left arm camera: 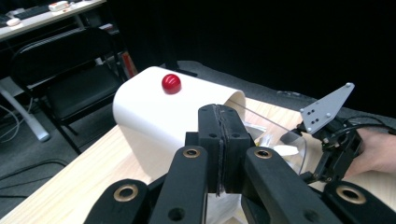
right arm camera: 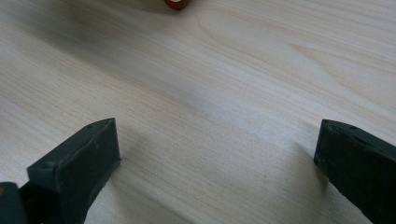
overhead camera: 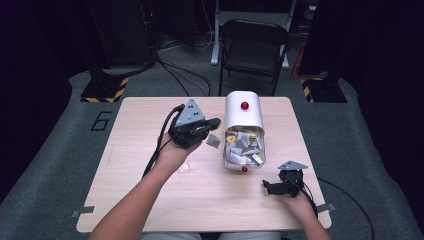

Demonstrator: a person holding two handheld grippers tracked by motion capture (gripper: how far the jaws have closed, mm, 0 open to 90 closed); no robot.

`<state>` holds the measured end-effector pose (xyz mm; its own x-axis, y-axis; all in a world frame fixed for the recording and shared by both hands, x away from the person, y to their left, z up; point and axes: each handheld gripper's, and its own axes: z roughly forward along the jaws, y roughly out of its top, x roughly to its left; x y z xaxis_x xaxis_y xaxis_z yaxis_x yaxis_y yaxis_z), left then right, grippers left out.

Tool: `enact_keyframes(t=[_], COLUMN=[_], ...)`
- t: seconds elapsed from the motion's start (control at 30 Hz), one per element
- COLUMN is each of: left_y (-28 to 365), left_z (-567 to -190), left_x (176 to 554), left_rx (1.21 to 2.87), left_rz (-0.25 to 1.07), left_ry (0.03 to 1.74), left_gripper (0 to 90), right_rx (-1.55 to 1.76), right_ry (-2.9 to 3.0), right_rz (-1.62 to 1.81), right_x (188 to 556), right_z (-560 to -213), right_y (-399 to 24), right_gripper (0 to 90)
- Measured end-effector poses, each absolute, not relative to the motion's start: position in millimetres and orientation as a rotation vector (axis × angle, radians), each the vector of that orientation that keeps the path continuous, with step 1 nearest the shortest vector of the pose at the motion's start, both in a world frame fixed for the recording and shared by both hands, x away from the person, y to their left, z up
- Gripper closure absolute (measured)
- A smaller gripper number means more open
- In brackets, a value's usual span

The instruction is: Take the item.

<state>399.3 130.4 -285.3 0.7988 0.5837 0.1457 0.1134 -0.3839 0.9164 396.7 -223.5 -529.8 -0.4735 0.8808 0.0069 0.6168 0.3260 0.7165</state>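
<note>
A white container point(overhead camera: 244, 117) with a red knob point(overhead camera: 244, 105) lies on its side at the middle of the wooden table point(overhead camera: 150, 190), its clear open end full of small packets point(overhead camera: 243, 147). The left gripper point(overhead camera: 214, 121) hovers just left of it, jaws pressed together, with a small grey packet point(overhead camera: 213, 140) just below its tips; whether the jaws pinch it I cannot tell. The right gripper point(overhead camera: 265, 185) rests low near the table's front right, below the container's mouth, jaws spread wide over bare wood
</note>
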Motion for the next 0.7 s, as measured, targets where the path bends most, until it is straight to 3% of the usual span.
enact_keyframes(t=[0.7], left_y=[169], left_z=[-299], left_x=[404], left_rx=[1.937], left_rz=[0.585], left_ry=[0.618], left_gripper=[89.3], right_rx=[1.327], right_ry=[2.212], right_rz=[0.939], right_x=[397], right_z=[-530], right_y=[-223], right_gripper=[0.0])
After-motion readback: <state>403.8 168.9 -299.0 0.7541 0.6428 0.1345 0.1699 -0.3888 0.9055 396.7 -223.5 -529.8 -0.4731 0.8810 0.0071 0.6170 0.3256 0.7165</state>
